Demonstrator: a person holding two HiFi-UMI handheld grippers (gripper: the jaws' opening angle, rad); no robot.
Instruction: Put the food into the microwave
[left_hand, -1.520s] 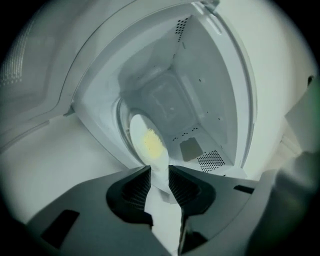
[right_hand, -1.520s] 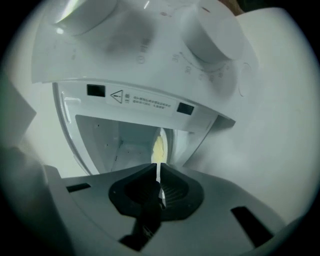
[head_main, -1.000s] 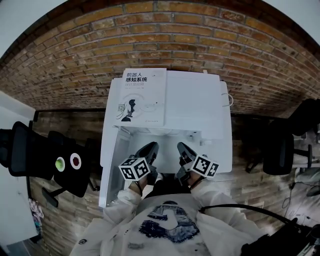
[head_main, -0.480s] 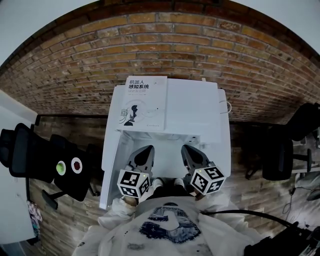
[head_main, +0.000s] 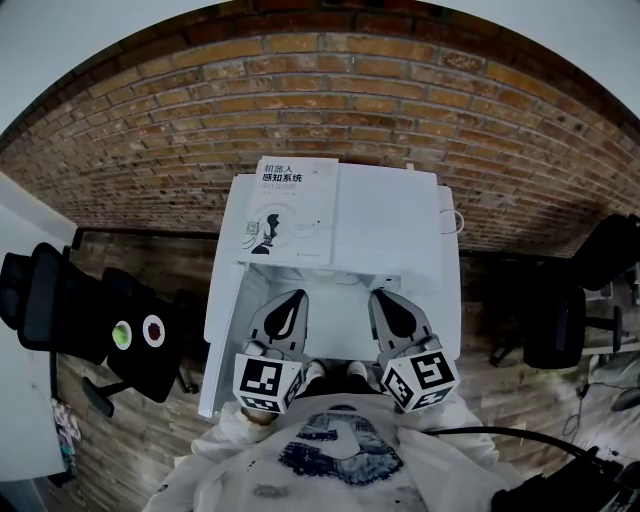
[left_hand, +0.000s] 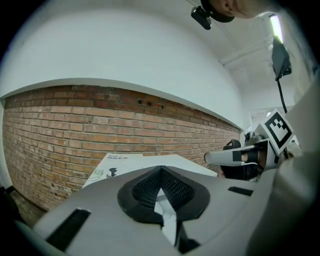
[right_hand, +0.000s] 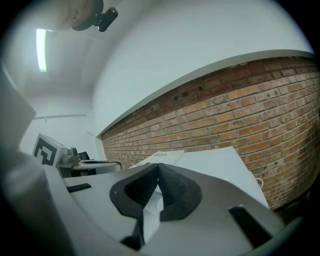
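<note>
The white microwave (head_main: 390, 215) stands against the brick wall, seen from above, with its door (head_main: 222, 330) swung out to the left. No food shows in any view, and the cavity is hidden from me. My left gripper (head_main: 284, 306) and right gripper (head_main: 394, 304) are side by side just in front of the microwave's opening, close to my chest. Both are shut with nothing between the jaws. In the left gripper view the left gripper (left_hand: 160, 172) points over the microwave top (left_hand: 165, 161). The right gripper (right_hand: 158, 167) points the same way.
A white book (head_main: 290, 210) with printed cover lies on the left half of the microwave's top. A brick wall (head_main: 330, 110) rises behind. Black office chairs stand at the left (head_main: 90, 320) and right (head_main: 560, 310). A white cable (head_main: 458, 222) hangs at the microwave's right edge.
Both grippers have drawn back toward my chest and tilted up, their marker cubes now lower in the head view. The jaws stay shut. The microwave and book have not moved.
</note>
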